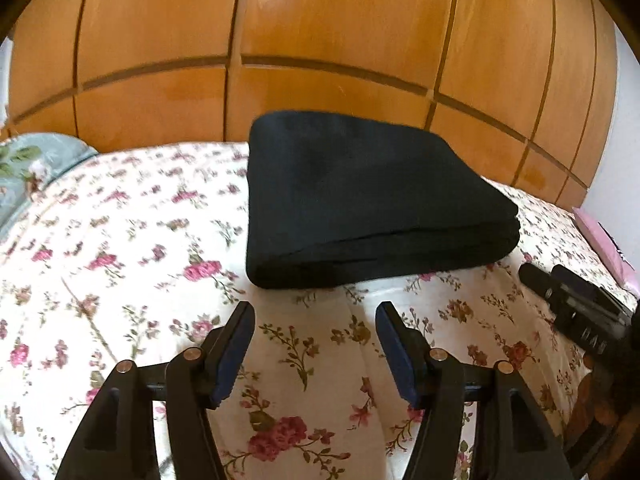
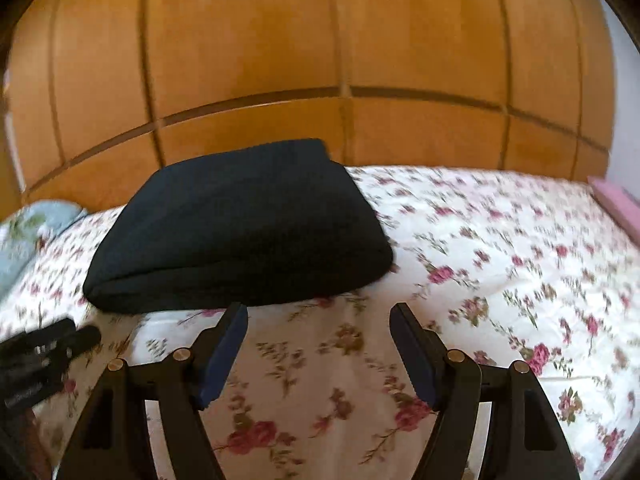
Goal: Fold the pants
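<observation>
The black pants (image 1: 360, 200) lie folded into a thick rectangular stack on the floral bedspread (image 1: 120, 264). They also show in the right wrist view (image 2: 240, 232), left of centre. My left gripper (image 1: 316, 310) is open and empty, just in front of the stack's near edge. My right gripper (image 2: 318, 312) is open and empty, in front of the stack's right end. The right gripper also shows at the right edge of the left wrist view (image 1: 576, 304), and the left gripper at the left edge of the right wrist view (image 2: 52, 344).
A wooden panelled wardrobe (image 1: 320, 40) stands right behind the bed. A light blue floral pillow (image 1: 24, 176) lies at the far left. A pink flat object (image 1: 604, 244) lies at the bed's right edge; it also shows in the right wrist view (image 2: 620, 204).
</observation>
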